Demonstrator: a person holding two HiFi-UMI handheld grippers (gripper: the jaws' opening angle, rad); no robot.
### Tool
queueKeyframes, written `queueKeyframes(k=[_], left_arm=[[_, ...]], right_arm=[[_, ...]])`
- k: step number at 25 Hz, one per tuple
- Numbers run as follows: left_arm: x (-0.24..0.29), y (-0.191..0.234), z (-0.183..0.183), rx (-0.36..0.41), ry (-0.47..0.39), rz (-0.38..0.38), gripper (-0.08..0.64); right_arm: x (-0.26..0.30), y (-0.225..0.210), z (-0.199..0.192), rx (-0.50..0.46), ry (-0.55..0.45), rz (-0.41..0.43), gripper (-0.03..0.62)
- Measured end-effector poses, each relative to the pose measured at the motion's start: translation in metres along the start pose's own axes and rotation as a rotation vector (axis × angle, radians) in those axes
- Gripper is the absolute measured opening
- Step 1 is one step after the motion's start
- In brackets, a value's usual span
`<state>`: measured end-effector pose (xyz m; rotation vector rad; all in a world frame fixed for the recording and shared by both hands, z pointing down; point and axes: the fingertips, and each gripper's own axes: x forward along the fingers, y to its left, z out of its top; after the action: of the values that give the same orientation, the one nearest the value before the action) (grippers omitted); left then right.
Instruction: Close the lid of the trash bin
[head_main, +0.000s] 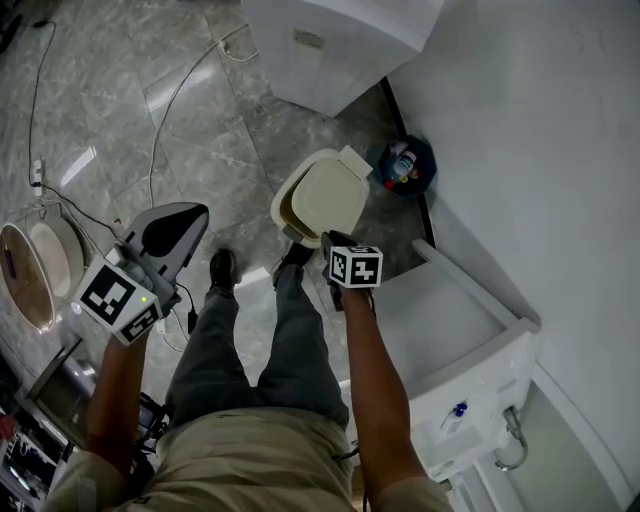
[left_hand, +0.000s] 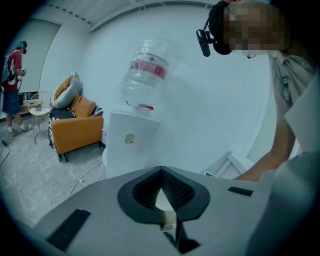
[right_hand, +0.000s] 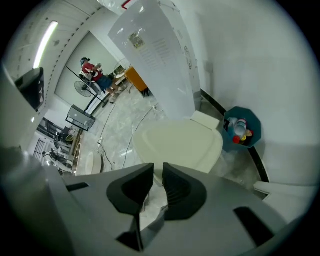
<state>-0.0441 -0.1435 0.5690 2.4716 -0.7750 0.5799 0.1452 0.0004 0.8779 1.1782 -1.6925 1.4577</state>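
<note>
The left gripper (left_hand: 162, 171) had its fingers (left_hand: 141, 193) brought together, tips meeting and nothing between them. The right gripper (right_hand: 157, 176) held its fingers (right_hand: 183, 193) a narrow slit apart, with only pale floor showing through the gap.

The grey marbled floor (head_main: 110, 90) filled most of the head view, and a white wall (head_main: 540, 130) ran along the right. A white water dispenser (head_main: 335, 45) stood against that wall, and the left gripper view showed a clear bottle (left_hand: 147, 65) on top of it. A white shelf unit (head_main: 470, 335) stood at the person's right. An orange armchair (left_hand: 75, 131) sat well away across the room.

The trash bin (head_main: 322, 197), cream coloured, stood on the floor between the dispenser and the shelf unit, just ahead of the person's right shoe (head_main: 293, 255). Its lid (right_hand: 177, 144) lay down over the opening. A darker crescent showed along the lid's left edge in the head view, so I could not tell whether it sat quite flush. The right gripper hung at the bin's near edge, fingertips pointing at the lid; no view settled whether they touched. The left gripper was held off to the left, well apart from the bin.

A small teal bin (head_main: 405, 165) holding bottles stood just beside the trash bin, against the wall. Thin cables (head_main: 165, 110) trailed over the floor.
</note>
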Motion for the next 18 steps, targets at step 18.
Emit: queueKeyframes(k=[18], left_arm=[[0.008, 0.020, -0.038, -0.027, 0.044, 0.034, 0.012]], right_arm=[[0.085, -0.018, -0.055, 0.016, 0.184, -0.011, 0.044]])
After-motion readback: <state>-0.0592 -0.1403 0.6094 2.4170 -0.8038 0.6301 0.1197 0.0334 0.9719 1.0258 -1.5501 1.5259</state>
